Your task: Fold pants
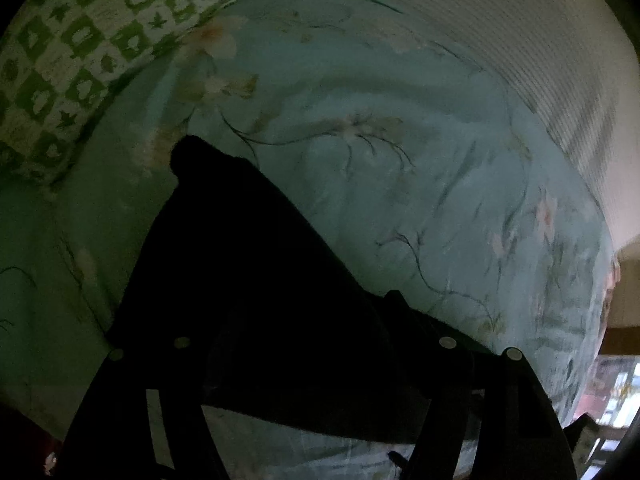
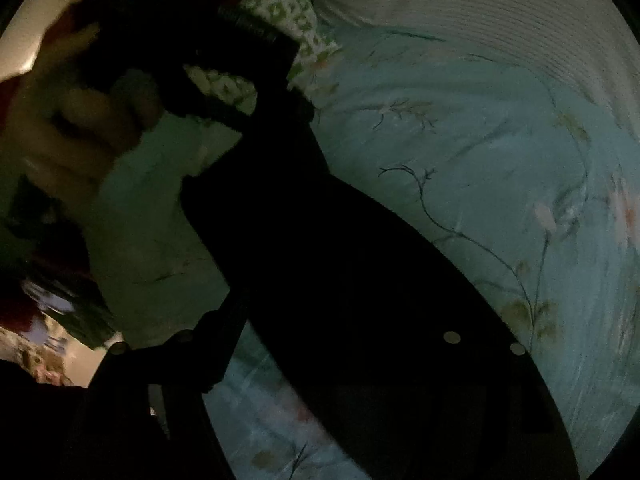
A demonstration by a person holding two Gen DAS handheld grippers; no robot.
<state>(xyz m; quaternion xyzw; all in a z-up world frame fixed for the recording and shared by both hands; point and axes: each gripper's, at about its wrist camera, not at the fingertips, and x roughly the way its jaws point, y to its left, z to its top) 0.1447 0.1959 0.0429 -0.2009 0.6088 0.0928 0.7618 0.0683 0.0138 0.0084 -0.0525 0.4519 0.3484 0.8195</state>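
While our left gripper (image 1: pixel 308 344) and right gripper (image 2: pixel 344 340) are hovering with fingers spread, pinching nothing, the black pants (image 1: pixel 248 264) are lying beneath them on the pale-blue flowered bedsheet (image 1: pixel 420 184), near a green-checked pillow (image 1: pixel 80 60).

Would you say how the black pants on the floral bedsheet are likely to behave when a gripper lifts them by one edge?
The black pants would probably hang limp, since they lie flat and follow the floral bedsheet. They look light, soft cloth, so they would likely bunch or crease rather than slide when pushed. Their weave is too dark to tell.
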